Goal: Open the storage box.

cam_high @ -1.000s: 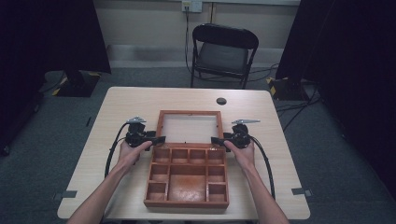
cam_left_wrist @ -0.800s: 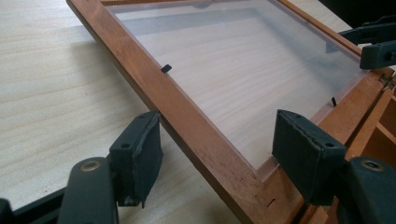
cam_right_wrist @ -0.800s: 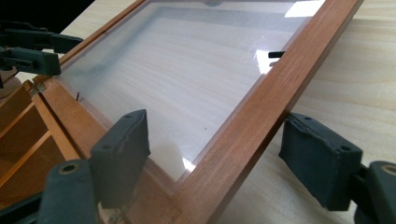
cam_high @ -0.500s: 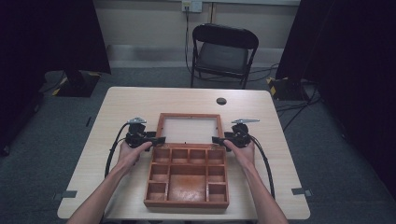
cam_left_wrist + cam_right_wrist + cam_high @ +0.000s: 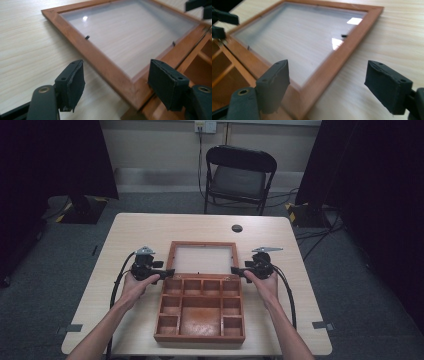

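Note:
A wooden box [image 5: 159, 320] with several compartments lies on the table, its glass-paned lid [image 5: 202, 244] folded back flat behind it. My left gripper [image 5: 170, 271] is at the lid's left hinge corner and my right gripper [image 5: 234, 270] at the right one. In the left gripper view the lid frame [image 5: 100, 60] runs between the spread jaws of the left gripper [image 5: 117, 72], untouched by either pad. In the right gripper view the frame corner [image 5: 352, 37] likewise lies between the jaws of the right gripper [image 5: 328, 72]. Both pairs of jaws have just been opening.
A black folding chair [image 5: 240, 175] stands beyond the table's far edge. A small black round thing [image 5: 237, 228] sits on the tabletop [image 5: 140, 230] behind the lid. Cables trail from both grippers toward the near edge. Dark curtains flank the room.

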Demonstrator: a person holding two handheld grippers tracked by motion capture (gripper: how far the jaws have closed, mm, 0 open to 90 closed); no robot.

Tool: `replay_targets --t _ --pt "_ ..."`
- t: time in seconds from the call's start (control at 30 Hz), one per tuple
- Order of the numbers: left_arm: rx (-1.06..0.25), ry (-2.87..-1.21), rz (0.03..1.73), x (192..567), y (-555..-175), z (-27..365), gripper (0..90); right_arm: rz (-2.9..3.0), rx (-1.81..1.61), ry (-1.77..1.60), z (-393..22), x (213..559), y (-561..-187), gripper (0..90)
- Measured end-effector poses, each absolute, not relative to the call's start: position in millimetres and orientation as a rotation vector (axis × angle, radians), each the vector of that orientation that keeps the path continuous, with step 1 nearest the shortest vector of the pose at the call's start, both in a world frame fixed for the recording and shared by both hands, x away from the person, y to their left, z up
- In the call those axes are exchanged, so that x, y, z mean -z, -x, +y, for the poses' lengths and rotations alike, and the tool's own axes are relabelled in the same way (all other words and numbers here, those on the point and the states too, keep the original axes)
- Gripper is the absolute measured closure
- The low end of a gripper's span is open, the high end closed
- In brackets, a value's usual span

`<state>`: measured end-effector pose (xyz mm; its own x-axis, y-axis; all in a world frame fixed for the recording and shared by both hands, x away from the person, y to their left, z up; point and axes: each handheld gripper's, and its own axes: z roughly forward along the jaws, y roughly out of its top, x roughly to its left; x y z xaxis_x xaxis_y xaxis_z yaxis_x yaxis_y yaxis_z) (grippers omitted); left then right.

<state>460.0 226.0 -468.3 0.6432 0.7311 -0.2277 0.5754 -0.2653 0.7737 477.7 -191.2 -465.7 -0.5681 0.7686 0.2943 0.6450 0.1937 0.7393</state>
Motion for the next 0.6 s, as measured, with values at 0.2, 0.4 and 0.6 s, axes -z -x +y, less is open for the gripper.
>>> replay_targets --t 0.2,0.4,0.6 --pt "-0.234 -1.917 1.045 459.8 -451.4 240.7 27.2 2.270 -1.306 -1.393 -215.7 458.9 -458.9 16.1" --pt "-0.259 -1.935 1.073 459.8 -439.2 256.8 25.8 2.254 -1.296 -1.402 -235.4 456.0 -437.6 15.4" --pt "-0.274 -1.945 1.123 465.3 -428.1 275.4 24.3 2.279 -1.296 -1.389 -247.7 457.7 -425.1 15.1"
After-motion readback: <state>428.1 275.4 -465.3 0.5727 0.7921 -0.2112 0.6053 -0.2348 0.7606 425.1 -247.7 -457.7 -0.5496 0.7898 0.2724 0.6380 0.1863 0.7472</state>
